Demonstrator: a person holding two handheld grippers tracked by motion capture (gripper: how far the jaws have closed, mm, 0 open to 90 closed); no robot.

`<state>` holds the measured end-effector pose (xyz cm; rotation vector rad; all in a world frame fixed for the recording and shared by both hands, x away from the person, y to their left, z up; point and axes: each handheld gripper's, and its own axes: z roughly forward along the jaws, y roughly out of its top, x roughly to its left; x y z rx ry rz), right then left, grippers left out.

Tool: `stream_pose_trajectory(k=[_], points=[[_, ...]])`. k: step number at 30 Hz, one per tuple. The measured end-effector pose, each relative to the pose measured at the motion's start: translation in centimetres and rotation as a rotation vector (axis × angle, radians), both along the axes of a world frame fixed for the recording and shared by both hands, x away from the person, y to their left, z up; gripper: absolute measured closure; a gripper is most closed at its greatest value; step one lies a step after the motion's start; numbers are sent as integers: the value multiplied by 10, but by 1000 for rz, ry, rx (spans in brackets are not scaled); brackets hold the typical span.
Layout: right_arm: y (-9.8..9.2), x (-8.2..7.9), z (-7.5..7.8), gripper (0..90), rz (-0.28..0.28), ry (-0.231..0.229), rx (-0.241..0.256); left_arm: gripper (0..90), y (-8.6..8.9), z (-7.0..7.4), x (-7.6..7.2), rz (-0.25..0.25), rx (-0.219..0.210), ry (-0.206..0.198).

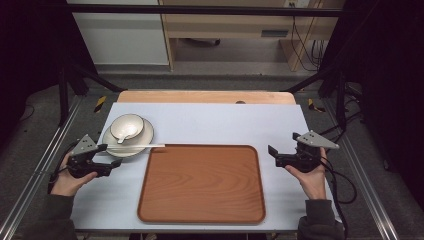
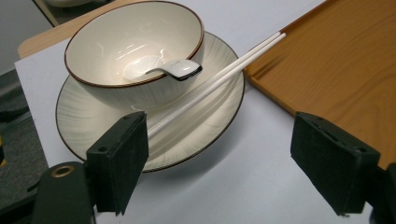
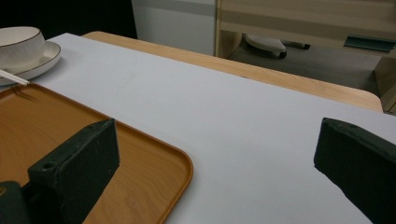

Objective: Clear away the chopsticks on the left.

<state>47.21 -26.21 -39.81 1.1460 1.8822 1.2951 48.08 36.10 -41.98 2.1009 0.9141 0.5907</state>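
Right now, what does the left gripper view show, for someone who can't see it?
A cream bowl holding a white spoon sits on a plate, with white chopsticks lying across the plate. The open left gripper is in front; a wooden tray lies beside.

Glossy glazed ceramic bowl point(image 2: 133, 51), plate point(image 2: 205, 121) and spoon point(image 2: 175, 69). Smooth white plastic-looking chopsticks point(image 2: 224, 72). Wood-grain tray point(image 1: 202, 182), satin sheen. Matt pale paper-like sheet point(image 3: 243, 116) over wooden worktop point(image 1: 205, 96). Matt black, slightly rough fingers point(image 2: 119, 158).

Dim surroundings, evenly lit table point(image 1: 210, 125), soft shadows, glare inside the bowl point(image 2: 135, 51).
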Motion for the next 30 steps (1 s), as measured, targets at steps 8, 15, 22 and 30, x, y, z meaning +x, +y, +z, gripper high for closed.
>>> stream_pose_trajectory(k=[8, 15, 22, 30], points=[[-1, -1, 1, 7, -2, -4, 1, 278, 0, -9, 7, 11, 83, 4], [1, 0, 1, 7, 2, 1, 0, 362, 5, -12, 24, 55, 79, -10], [1, 0, 1, 7, 3, -2, 4, 412, 2, -17, 38, 51, 97, -8], [1, 0, 1, 7, 6, 1, 7, 463, 3, -24, 44, 47, 99, 12]])
